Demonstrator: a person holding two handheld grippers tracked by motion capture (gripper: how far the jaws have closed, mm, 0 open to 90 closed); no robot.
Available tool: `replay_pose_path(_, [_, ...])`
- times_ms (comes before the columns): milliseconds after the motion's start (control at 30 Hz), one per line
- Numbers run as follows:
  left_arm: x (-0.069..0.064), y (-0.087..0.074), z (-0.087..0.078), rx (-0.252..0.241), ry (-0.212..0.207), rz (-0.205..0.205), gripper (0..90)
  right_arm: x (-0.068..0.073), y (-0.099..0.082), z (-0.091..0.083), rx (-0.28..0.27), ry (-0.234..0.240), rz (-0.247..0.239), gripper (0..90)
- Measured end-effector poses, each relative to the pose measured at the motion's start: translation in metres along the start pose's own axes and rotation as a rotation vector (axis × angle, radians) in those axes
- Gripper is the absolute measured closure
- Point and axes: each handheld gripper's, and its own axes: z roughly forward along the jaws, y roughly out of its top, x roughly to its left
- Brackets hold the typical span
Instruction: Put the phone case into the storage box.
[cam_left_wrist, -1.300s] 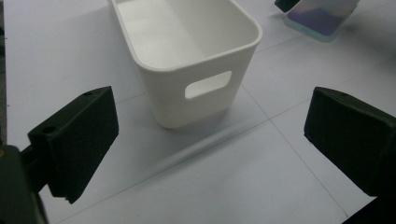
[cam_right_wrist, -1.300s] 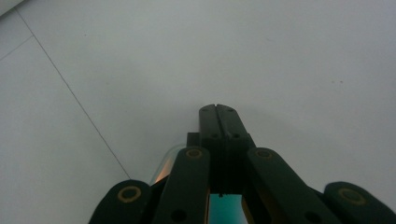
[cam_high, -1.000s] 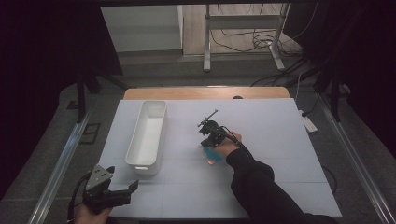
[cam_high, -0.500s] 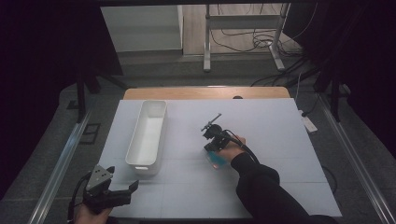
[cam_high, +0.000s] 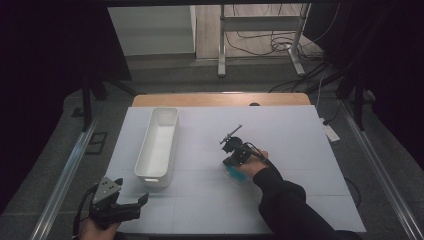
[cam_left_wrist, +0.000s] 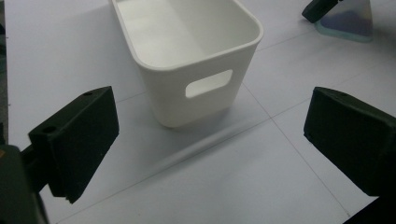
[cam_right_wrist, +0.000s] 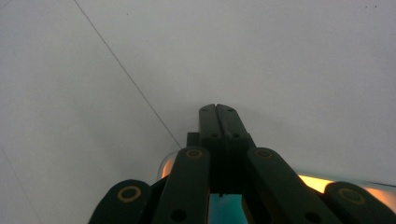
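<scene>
A white sheet marked with thin grid lines covers the table (cam_high: 300, 135), whose wooden edge shows along the far side. Around it the room is dim: grey floor, dark curtains to both sides, a metal stand and loose cables on the floor beyond the far edge.

The landmark is a long white bin (cam_high: 157, 145) standing on the left half of the sheet, its length running away from the person. It is plain plastic with rounded corners, empty inside, and has an oval handle slot cut in its near end wall, plain in the left gripper view (cam_left_wrist: 187, 56).

To the right of the bin, about level with its near end and well apart from it, the right gripper (cam_high: 231, 161) is pressed low against the sheet, a dark sleeve trailing back from it. Its jaws are closed tight together, as the right gripper view (cam_right_wrist: 218, 114) shows. A small flat turquoise thing (cam_high: 235, 172) lies under or against it; whether the jaws pinch it I cannot tell. From the left gripper view it looks like a pale, glassy-edged slab (cam_left_wrist: 348, 18).

The left gripper (cam_high: 131, 204) rests near the table's front edge, just in front of the bin's near end, jaws spread wide with nothing between them, aimed at the handle slot.

Nothing lies on the sheet between the bin and the turquoise thing.
</scene>
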Motion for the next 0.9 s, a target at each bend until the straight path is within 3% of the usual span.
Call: replay_pose_path(900, [0.000,0.000,0.000,0.005,0.001,0.005,4.1,0.003,-0.029,-0.016,0.018,0.023,-0.022,89.3])
